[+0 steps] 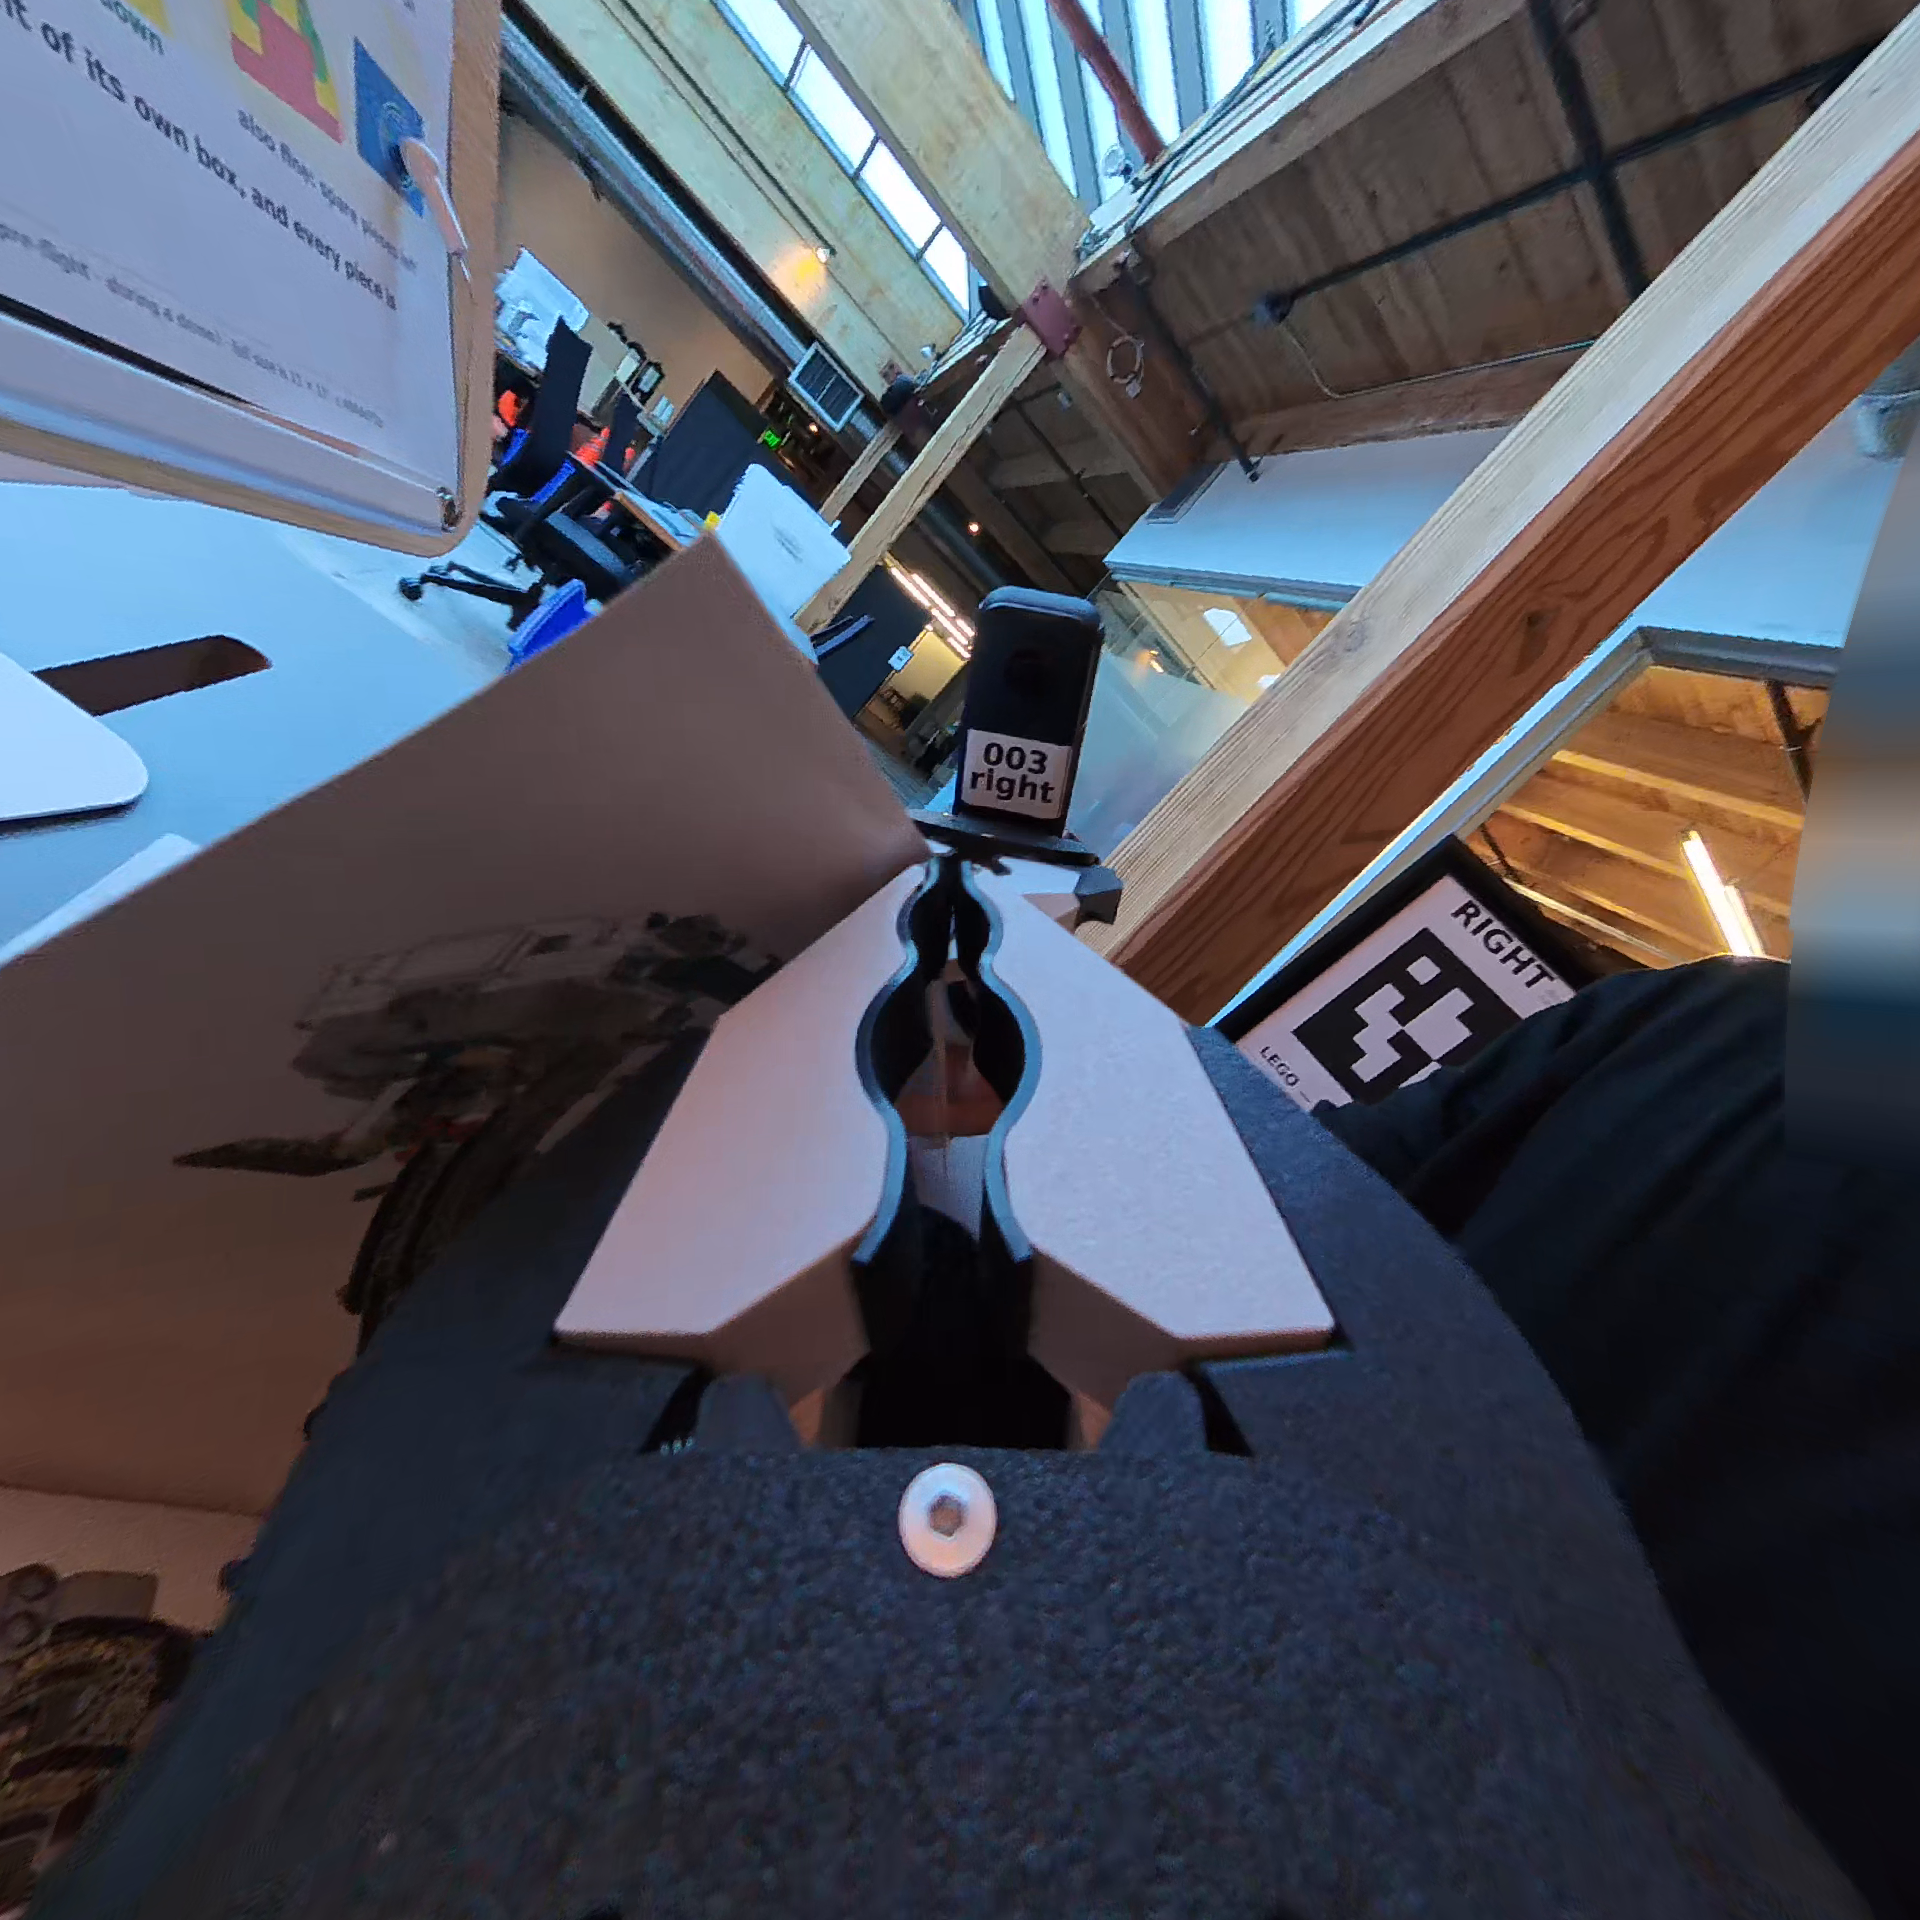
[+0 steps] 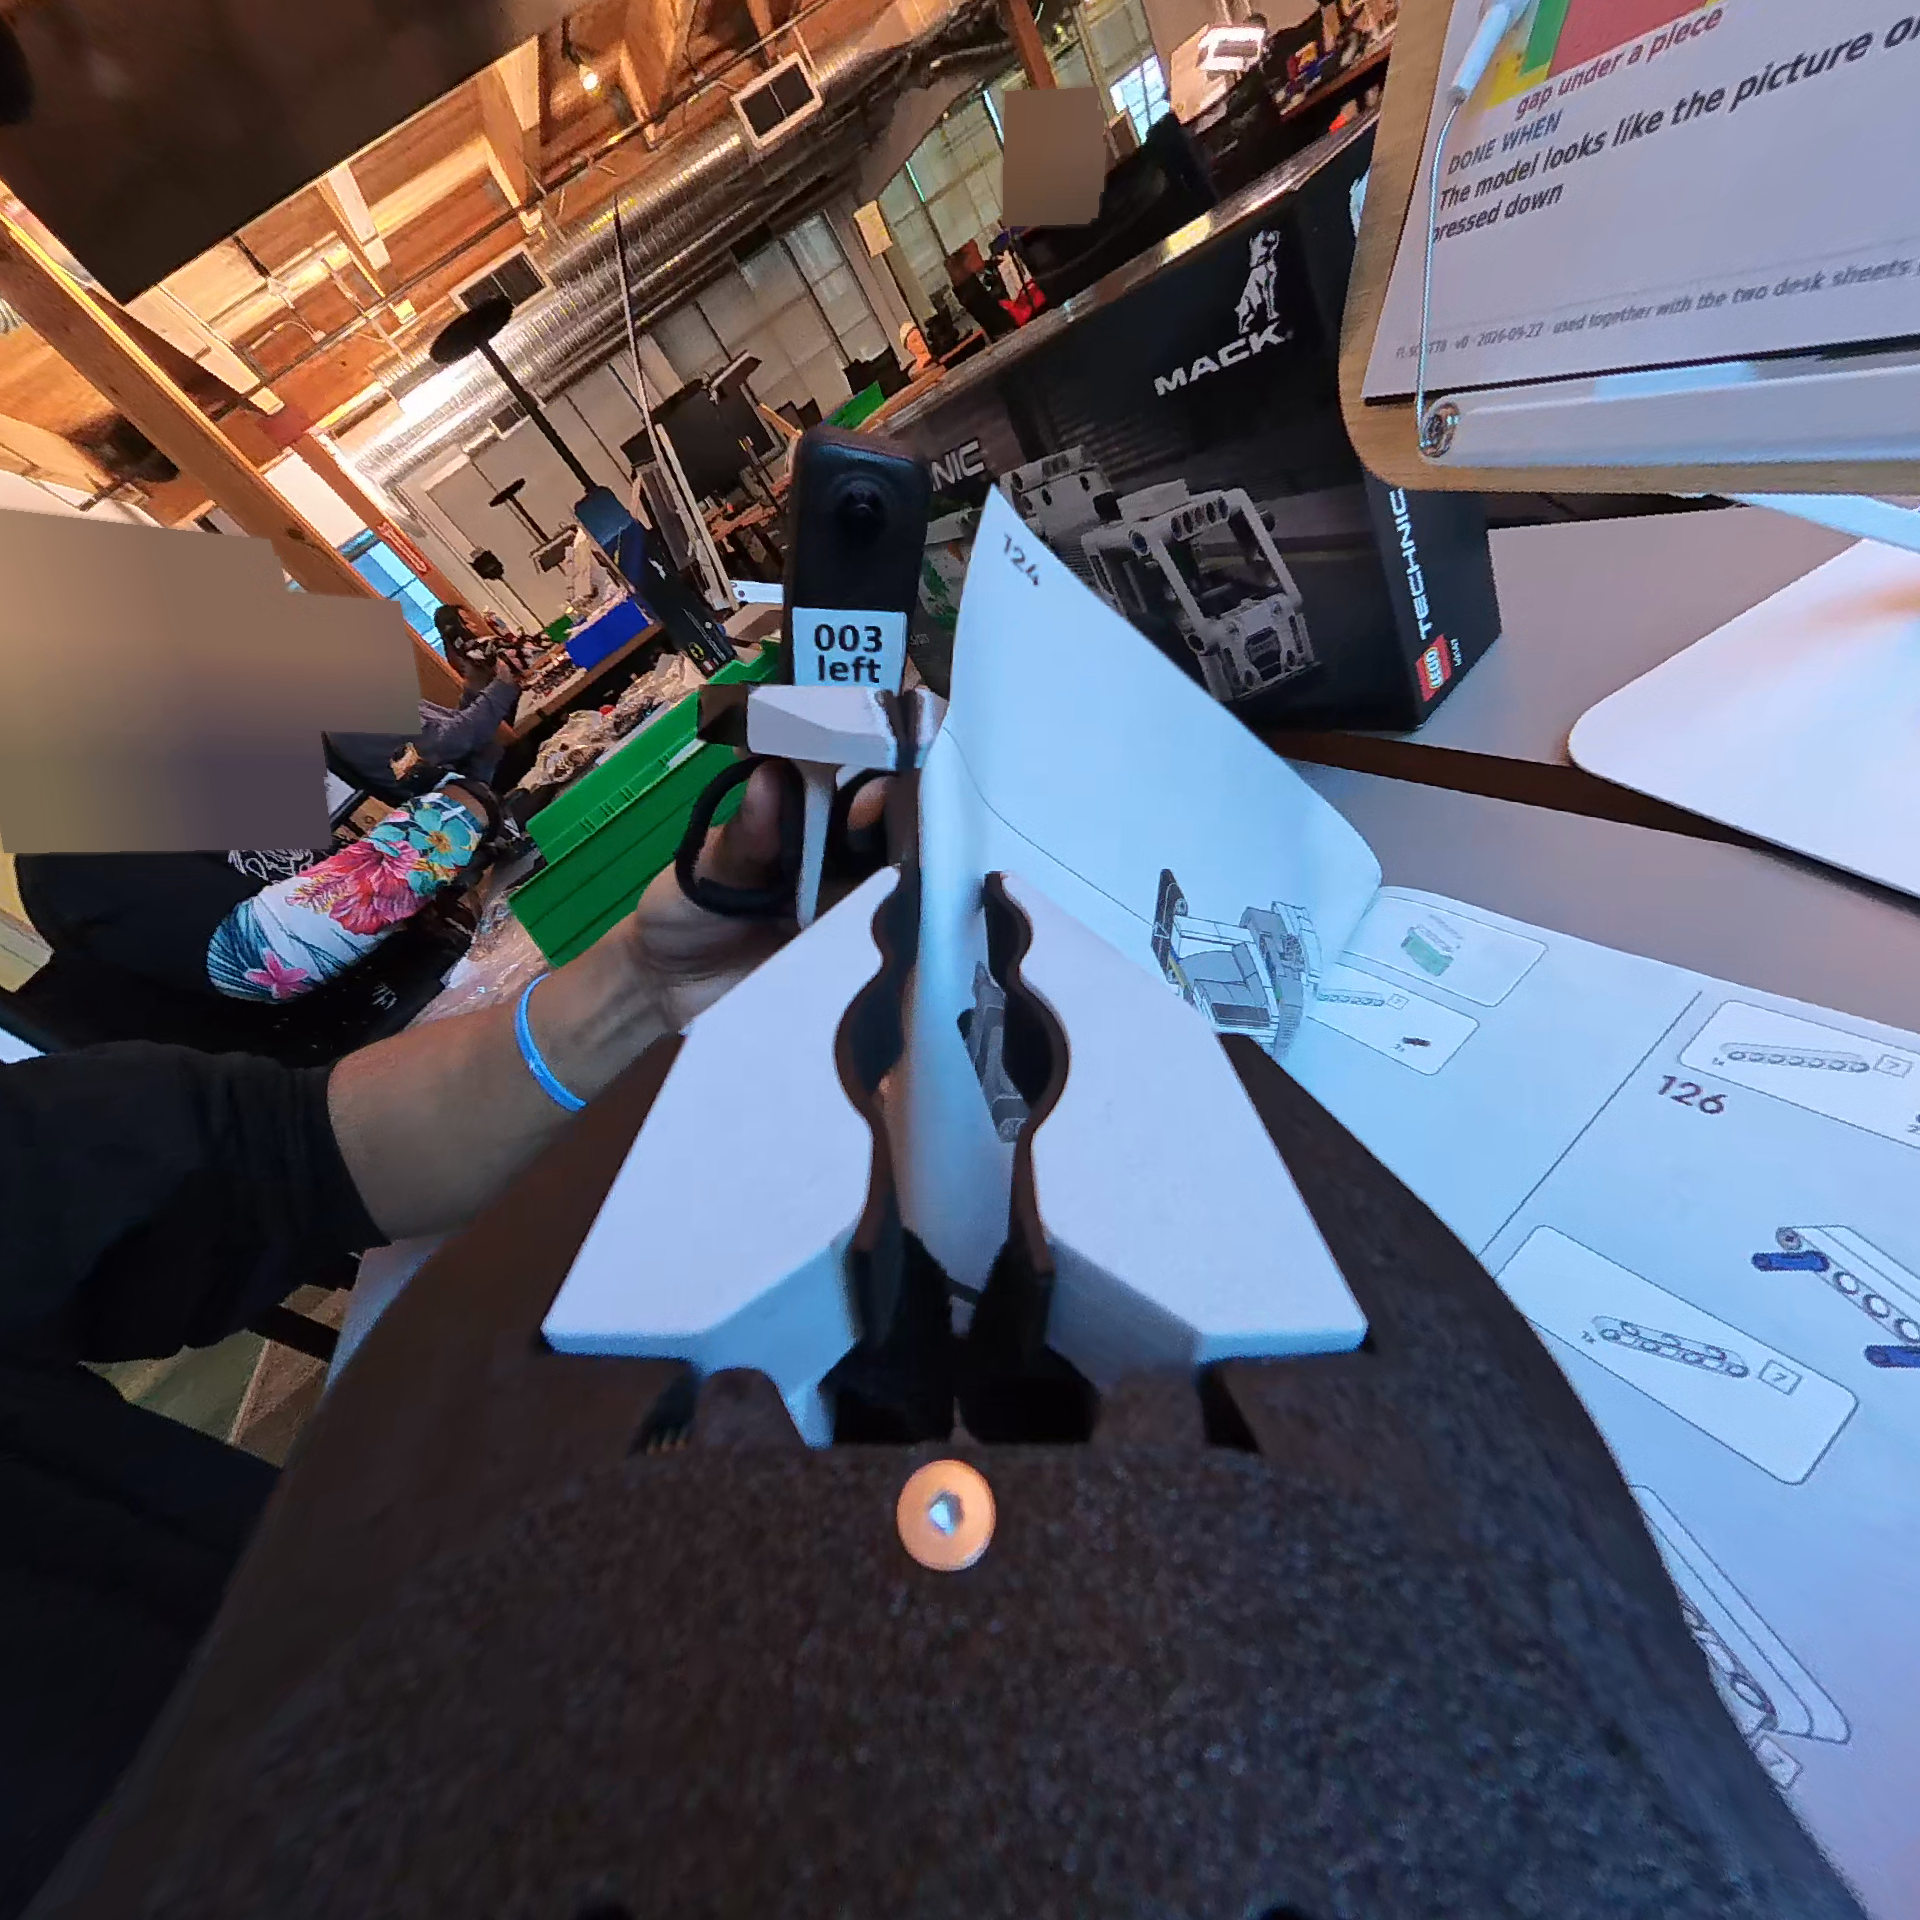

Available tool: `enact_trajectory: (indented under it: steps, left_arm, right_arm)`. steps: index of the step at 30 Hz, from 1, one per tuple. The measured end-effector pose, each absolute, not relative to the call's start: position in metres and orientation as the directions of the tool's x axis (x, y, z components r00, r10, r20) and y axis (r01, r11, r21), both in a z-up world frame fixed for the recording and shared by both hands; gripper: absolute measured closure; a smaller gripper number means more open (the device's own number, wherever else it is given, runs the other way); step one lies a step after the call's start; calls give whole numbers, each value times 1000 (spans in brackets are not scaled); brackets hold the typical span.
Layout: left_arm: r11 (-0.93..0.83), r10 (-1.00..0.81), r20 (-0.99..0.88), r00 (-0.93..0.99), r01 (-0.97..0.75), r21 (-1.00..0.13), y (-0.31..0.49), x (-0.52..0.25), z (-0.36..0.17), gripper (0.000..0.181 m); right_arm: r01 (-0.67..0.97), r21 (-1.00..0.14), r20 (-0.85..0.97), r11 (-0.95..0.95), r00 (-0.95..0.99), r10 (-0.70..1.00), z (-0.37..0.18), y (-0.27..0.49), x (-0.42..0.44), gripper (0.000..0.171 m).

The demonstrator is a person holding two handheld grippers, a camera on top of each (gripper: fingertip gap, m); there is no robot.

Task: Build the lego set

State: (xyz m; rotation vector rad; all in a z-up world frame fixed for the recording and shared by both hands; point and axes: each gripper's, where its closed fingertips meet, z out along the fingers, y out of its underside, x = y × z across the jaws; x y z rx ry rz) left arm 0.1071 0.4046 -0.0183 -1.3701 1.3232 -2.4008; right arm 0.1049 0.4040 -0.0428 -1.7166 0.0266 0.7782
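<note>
1. The instruction booklet (image 2: pixel 1558 1122) lies open on the table (image 2: pixel 1621 613), and one page (image 2: pixel 1091 727) stands lifted up out of it.
2. Your right gripper (image 2: pixel 951 904) is clamped on that lifted page: the sheet runs straight down the gap between the two white fingers (image 2: pixel 748 1143), pads closed against it.
3. In the left wrist view, the page (image 1: pixel 468 935) rises to the left of your left gripper (image 1: pixel 951 883), its top corner reaching the fingertips.
4. Left gripper fingers (image 1: pixel 790 1143) are nearly together at the tips. Whether they actually pinch the page edge, cannot tell.
5. From the right wrist view, your left gripper (image 2: pixel 831 727) sits just beyond the page's upper edge, held in your left hand (image 2: pixel 717 914) with a blue wristband (image 2: pixel 545 1039).
6. The right gripper's camera (image 1: pixel 1023 717) shows just past the left fingertips, close, facing it.
7. The flat pages to the right show printed build steps with grey beams and blue pins.
8. Behind the booklet stands the dark set box (image 2: pixel 1247 499), a grey truck pictured on its front.
9. A clipboard (image 2: pixel 1662 260) with a printed sheet hangs over at upper right; a white pad (image 2: pixel 1766 727) lies on the table below it.
10. Green trays (image 2: pixel 623 831) sit past your left hand, to the left.
11. Dark brick pieces (image 1: pixel 73 1683) show blurred at the lower left of the left wrist view.
</note>
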Motion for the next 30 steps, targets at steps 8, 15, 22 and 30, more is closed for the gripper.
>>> enact_trajectory:
  steps: [8, 15, 22, 30]
  left_arm:
    - [-575, -513, 644, -567, -330, -749, 402, 110, -26, 178]
    - [-557, -542, 625, -562, -317, -768, 400, 111, -26, 181]
    - [-545, -552, 616, -562, -315, -777, 400, 111, -26, 181]
    - [-539, -535, 619, -575, -332, -774, 393, 109, -26, 181]
  right_arm:
    - [-406, -859, -504, -312, 780, 371, -44, 405, 106, 160]
    - [-398, -862, -497, -315, 784, 371, -44, 404, 105, 161]
    - [-417, -854, -514, -313, 772, 373, -43, 402, 108, 156]
    - [-411, -858, -506, -308, 779, 370, -43, 402, 110, 158]
